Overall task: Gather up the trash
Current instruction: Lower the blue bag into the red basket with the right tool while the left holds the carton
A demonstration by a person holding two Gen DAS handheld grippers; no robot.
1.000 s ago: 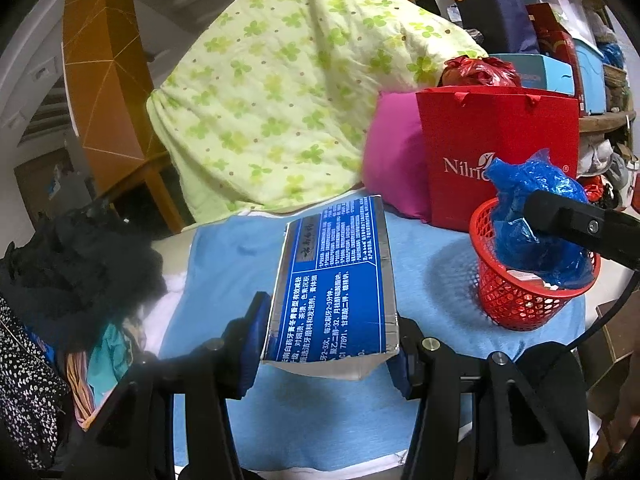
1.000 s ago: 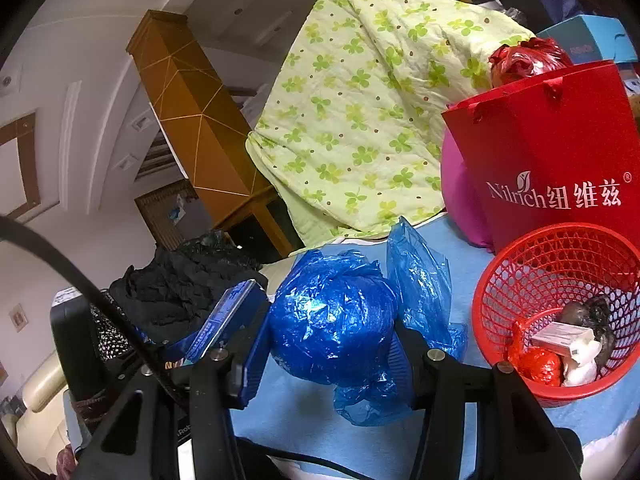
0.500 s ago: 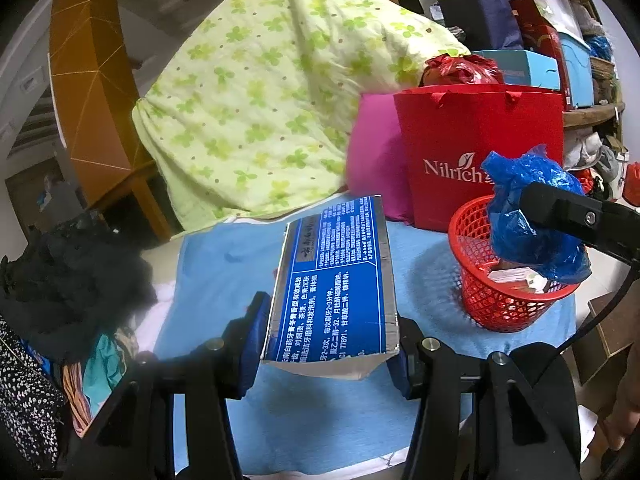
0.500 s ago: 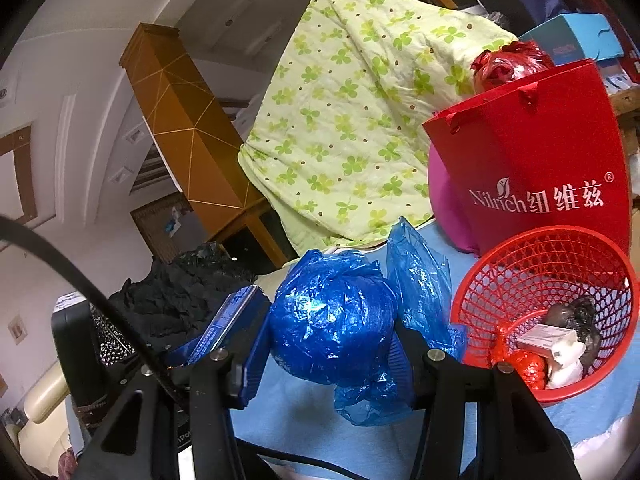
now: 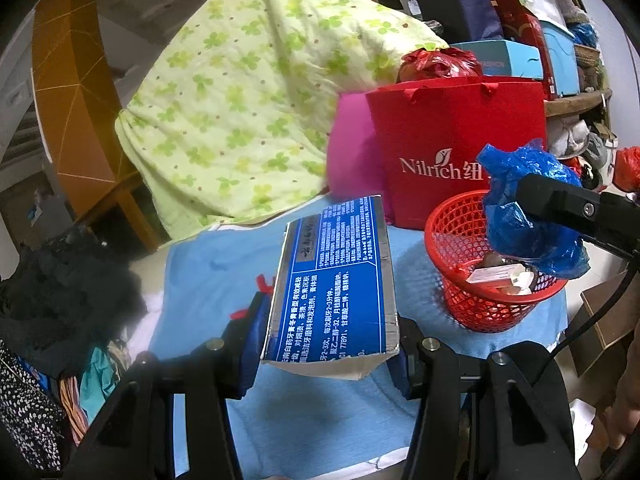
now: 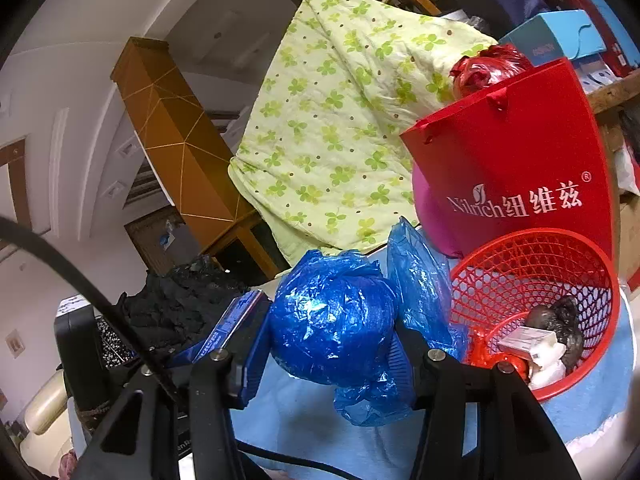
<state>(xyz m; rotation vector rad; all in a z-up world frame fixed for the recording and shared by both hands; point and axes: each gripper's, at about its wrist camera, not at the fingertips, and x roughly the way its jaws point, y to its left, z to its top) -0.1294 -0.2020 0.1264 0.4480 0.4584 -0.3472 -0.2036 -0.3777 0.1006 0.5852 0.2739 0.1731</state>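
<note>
My left gripper (image 5: 326,342) is shut on a blue and silver toothpaste box (image 5: 336,280), held above the light blue cloth (image 5: 208,276). A crumpled blue plastic bag (image 6: 332,320) is clamped in my right gripper (image 6: 332,344). In the left wrist view that bag (image 5: 524,216) hangs over the red mesh basket (image 5: 460,240), with the right gripper's black finger (image 5: 560,204) across it. The basket (image 6: 560,256) sits at the right of the cloth and holds a small white carton (image 6: 528,340), dark scraps and red wrapping.
A red paper bag (image 5: 456,136) and a pink cushion (image 5: 352,148) stand right behind the basket. A green flowered quilt (image 5: 248,92) fills the back. Dark clothes (image 5: 60,280) are piled at the left. Boxes (image 5: 504,56) crowd the shelf at the back right.
Both grippers have drifted across the cloth, and the basket and red bag sit further left in each view. The blue bag is now higher over the basket. Both grips are unchanged.
</note>
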